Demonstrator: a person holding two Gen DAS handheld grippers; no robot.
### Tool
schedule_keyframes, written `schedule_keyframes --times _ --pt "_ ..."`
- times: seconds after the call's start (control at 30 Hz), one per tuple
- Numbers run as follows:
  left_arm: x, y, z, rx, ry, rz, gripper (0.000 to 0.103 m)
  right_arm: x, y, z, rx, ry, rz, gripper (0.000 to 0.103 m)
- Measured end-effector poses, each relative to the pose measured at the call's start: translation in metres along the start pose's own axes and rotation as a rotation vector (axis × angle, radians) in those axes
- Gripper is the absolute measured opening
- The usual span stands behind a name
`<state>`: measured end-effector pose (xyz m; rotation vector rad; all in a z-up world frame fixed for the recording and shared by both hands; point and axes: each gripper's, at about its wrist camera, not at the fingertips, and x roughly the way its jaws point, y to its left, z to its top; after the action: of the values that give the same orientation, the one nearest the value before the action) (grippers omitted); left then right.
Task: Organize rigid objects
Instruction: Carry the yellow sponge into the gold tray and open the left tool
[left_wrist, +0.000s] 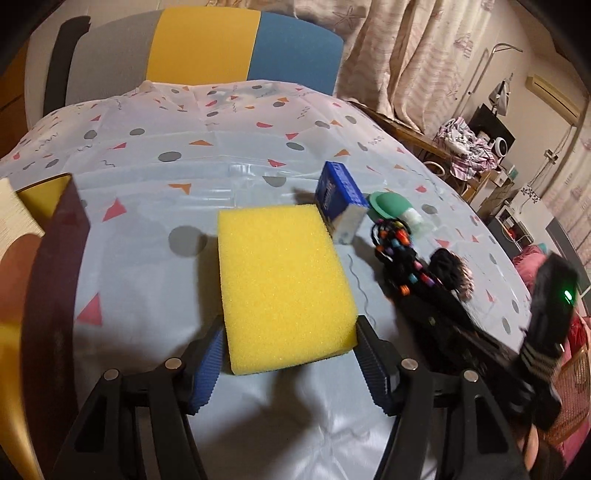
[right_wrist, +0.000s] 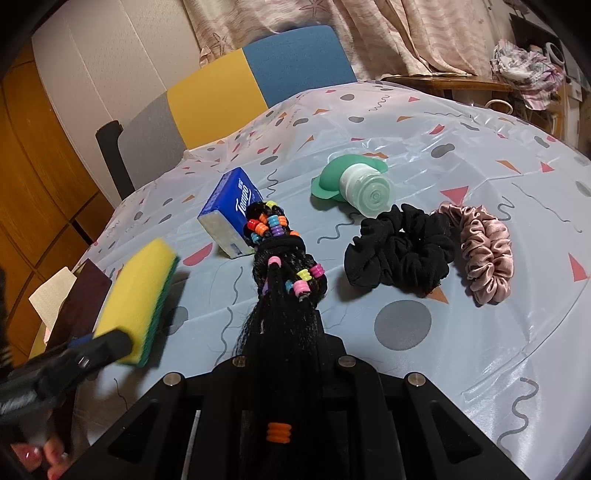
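Observation:
My left gripper (left_wrist: 291, 328) is shut on a yellow sponge (left_wrist: 280, 273) with a green scouring layer, its blue pads pressing on both sides of the near end. In the right wrist view the sponge (right_wrist: 138, 291) hangs tilted above the cloth beside a dark brown box (right_wrist: 85, 295). My right gripper (right_wrist: 288, 354) is shut on a black braided hairpiece (right_wrist: 284, 258) strung with coloured beads, which lies forward along the table. A blue tissue pack (right_wrist: 231, 210) stands just behind the braid, and a green squeeze bottle (right_wrist: 351, 184) with a pale cap lies on its side further back.
A black scrunchie (right_wrist: 399, 251) and a pink satin scrunchie (right_wrist: 484, 251) lie right of the braid. The dark box (left_wrist: 55, 266) stands at the table's left edge. A grey, yellow and blue chair (left_wrist: 207, 48) backs the patterned tablecloth (left_wrist: 184, 155). A hand with red nails (right_wrist: 37, 454) shows bottom left.

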<state>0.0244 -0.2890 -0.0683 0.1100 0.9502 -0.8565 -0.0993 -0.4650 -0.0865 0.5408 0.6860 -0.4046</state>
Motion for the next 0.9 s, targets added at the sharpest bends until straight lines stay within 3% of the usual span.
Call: schedule_keyframes --times 0.5,0.9 --pt "-0.1 0.025 -0.031 -0.013 -0.108 -0.034 0.067 0.001 0.005 0.0 -0.03 0.005 -0.034 0.013" --pt "-0.154 0.108 -0.057 -0.164 -0.164 0.088 0.067 0.002 0.011 -0.001 -0.058 0.008 -0.067 0.013"
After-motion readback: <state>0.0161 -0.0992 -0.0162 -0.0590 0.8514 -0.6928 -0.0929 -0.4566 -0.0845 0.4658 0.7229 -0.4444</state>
